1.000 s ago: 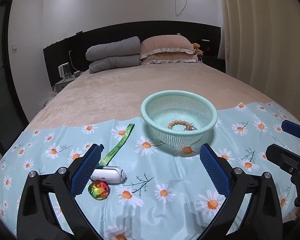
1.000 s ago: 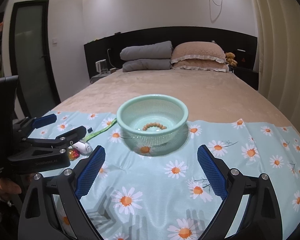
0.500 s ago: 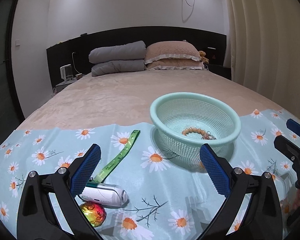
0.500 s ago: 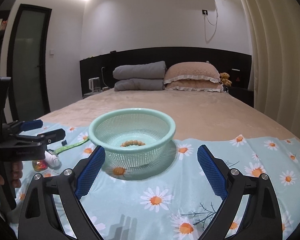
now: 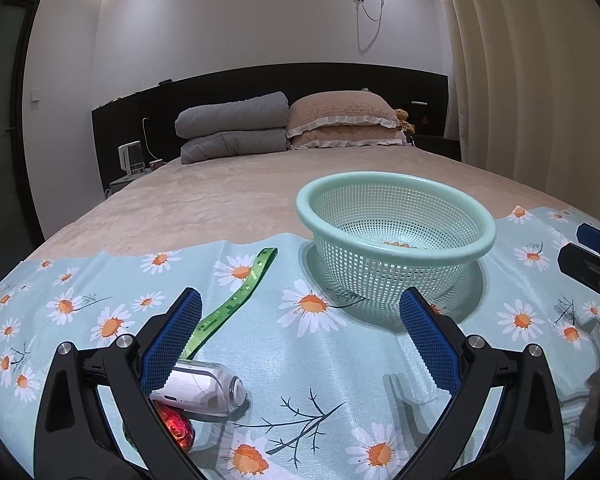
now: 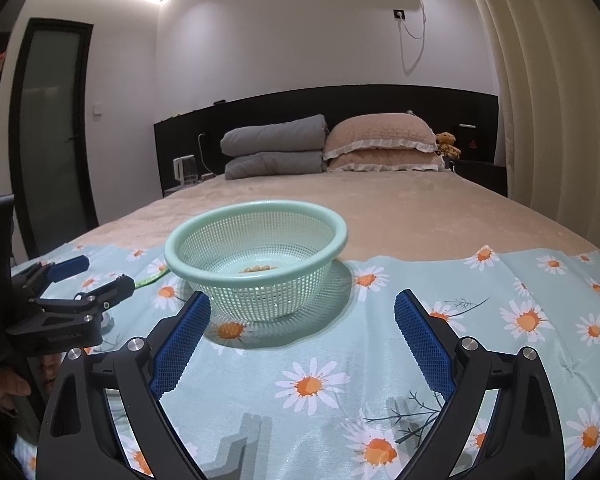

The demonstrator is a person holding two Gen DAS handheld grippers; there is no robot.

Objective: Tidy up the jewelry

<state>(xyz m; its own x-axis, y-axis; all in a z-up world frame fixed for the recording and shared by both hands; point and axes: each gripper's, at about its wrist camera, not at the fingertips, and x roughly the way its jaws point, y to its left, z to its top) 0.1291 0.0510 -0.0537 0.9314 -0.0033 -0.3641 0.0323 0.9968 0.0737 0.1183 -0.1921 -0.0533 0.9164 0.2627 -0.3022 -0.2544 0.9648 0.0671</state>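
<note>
Bead bracelet (image 5: 400, 244) in basket (image 5: 396, 216), beyond open left tool (image 5: 300, 332)

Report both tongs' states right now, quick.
Left tongs: open, holding nothing.
Right tongs: open, holding nothing.

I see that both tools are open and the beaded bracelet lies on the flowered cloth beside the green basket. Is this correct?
Not quite. Both tools, left tool and right tool, are open, but the beaded bracelet lies inside the green basket, not on the flowered cloth beside it. The right wrist view shows it through the mesh.
</note>
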